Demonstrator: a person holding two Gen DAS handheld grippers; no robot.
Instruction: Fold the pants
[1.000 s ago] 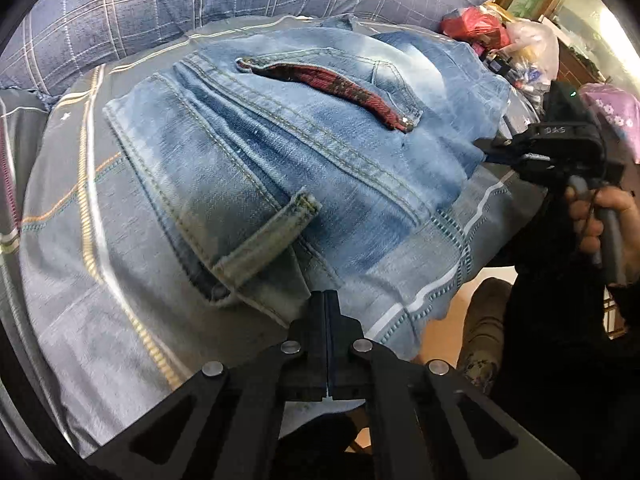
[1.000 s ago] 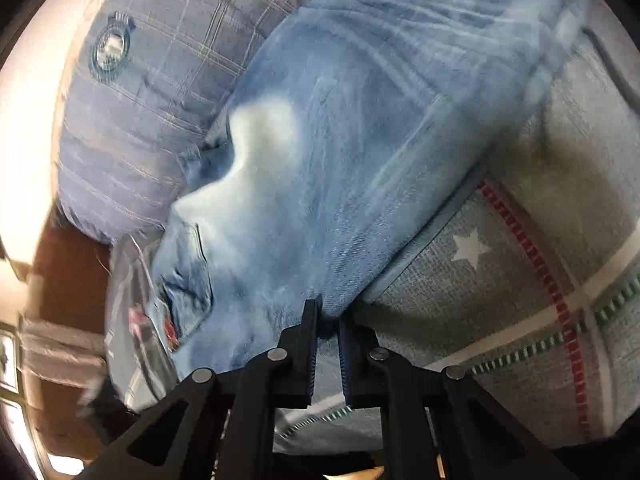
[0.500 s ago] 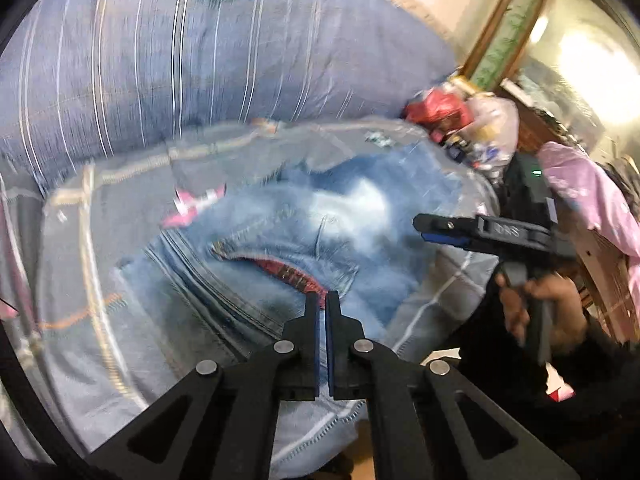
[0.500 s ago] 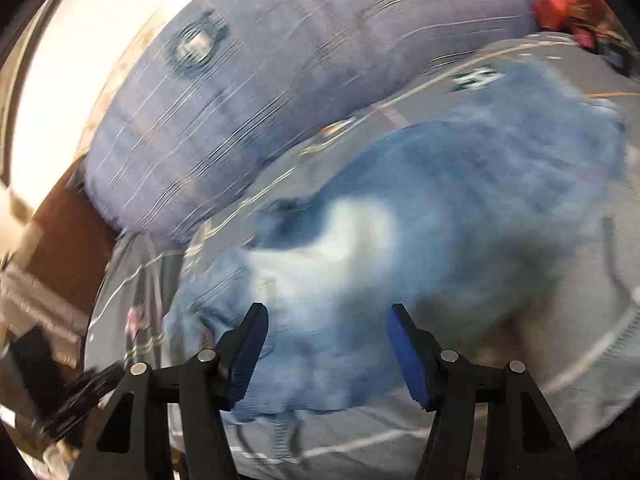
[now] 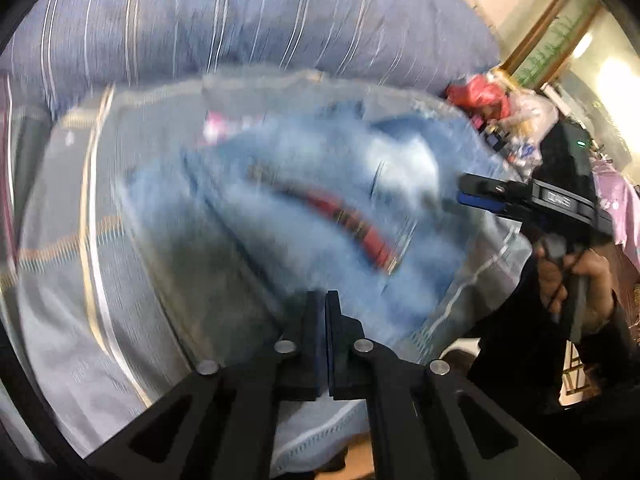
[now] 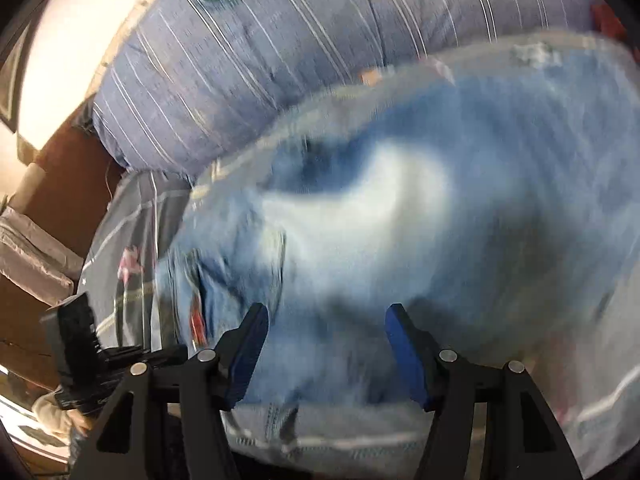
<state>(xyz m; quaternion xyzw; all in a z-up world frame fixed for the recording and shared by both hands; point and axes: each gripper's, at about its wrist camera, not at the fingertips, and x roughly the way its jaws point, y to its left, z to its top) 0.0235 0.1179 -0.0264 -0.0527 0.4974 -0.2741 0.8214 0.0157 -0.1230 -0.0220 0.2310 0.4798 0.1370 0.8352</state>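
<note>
1. The blue jeans lie bunched on a grey striped bedsheet, in front of a blue plaid pillow.
2. The left gripper has its jaws pressed together with nothing between them, above the jeans' near edge.
3. The right gripper is spread wide and empty over the denim.
4. Both views are motion-blurred.

blurred jeans beyond pressed-together left gripper

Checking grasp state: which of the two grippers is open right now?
The right gripper: its blue-padded fingers stand wide apart above the jeans, gripping nothing. The left gripper has its fingers pressed together, and nothing shows between them.
</note>
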